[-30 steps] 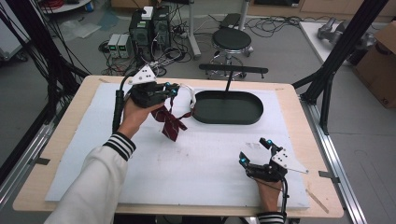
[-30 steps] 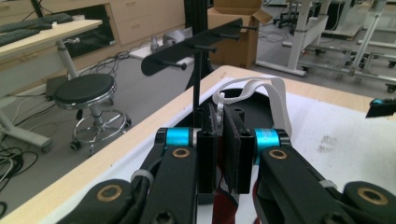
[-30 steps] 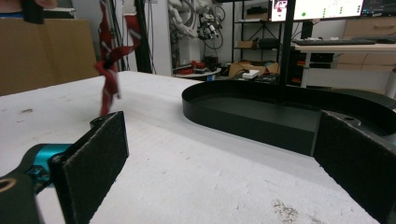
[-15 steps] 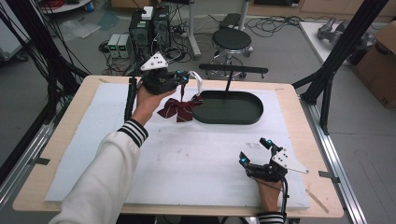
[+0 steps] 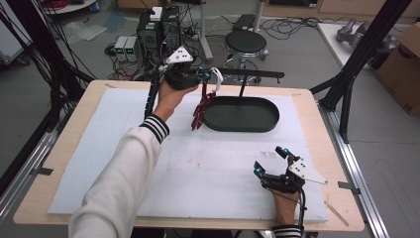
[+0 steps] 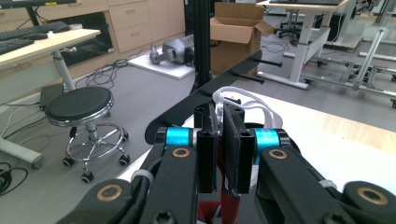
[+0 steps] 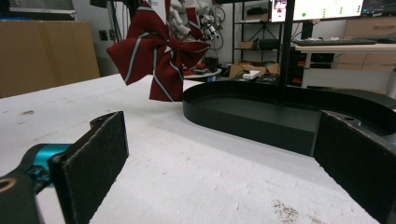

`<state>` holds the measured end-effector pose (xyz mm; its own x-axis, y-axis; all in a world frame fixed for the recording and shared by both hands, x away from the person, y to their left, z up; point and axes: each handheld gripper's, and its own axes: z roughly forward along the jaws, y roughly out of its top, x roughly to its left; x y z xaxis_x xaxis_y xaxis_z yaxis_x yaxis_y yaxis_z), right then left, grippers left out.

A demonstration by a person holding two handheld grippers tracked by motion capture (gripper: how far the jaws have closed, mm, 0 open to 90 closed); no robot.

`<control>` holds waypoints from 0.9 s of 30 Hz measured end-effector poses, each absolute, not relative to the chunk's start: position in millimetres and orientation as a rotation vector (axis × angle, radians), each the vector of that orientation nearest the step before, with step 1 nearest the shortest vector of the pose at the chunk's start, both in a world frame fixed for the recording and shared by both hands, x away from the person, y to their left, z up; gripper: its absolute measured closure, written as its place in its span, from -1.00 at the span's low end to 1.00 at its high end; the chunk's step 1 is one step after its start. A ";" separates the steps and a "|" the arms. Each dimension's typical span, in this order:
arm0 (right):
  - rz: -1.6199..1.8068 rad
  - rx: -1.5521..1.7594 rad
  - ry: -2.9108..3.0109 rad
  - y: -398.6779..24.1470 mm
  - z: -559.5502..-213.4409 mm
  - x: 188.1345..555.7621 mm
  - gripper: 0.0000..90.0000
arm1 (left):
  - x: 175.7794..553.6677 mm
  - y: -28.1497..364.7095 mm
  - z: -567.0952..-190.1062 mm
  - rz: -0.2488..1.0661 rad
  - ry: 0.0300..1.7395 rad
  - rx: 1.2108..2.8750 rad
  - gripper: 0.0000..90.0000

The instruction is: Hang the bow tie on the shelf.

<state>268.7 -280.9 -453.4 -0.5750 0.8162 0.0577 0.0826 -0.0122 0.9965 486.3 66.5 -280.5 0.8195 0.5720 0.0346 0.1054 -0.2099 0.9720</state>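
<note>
A dark red striped bow tie with a white strap hangs from my left gripper, which is shut on it above the table's far side. The bow dangles just left of a black oval tray, under the left end of the stand's horizontal bar. In the left gripper view the jaws stand pressed together on the strap, with the bar right behind. My right gripper rests open near the front right, nothing between its pads. From there the bow hangs clear of the table before the tray.
A white sheet covers most of the wooden table. The stand's upright post rises from the tray. A black stool and computer boxes stand on the floor beyond the far edge.
The left hand has carried the bow tie up and to the right, from the sheet beside the tray to the stand's bar. The right gripper has not moved.
</note>
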 end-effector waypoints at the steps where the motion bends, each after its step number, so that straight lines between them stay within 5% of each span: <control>1: 1.644 0.939 1.692 -280.6 -453.5 268.6 -0.93 | 488.4 65.2 -280.8 0.461 0.524 1.751 0.86; 27: 1.644 0.939 1.694 -281.1 -453.4 268.6 -0.93 | 523.3 42.8 -285.6 0.472 0.564 1.754 0.86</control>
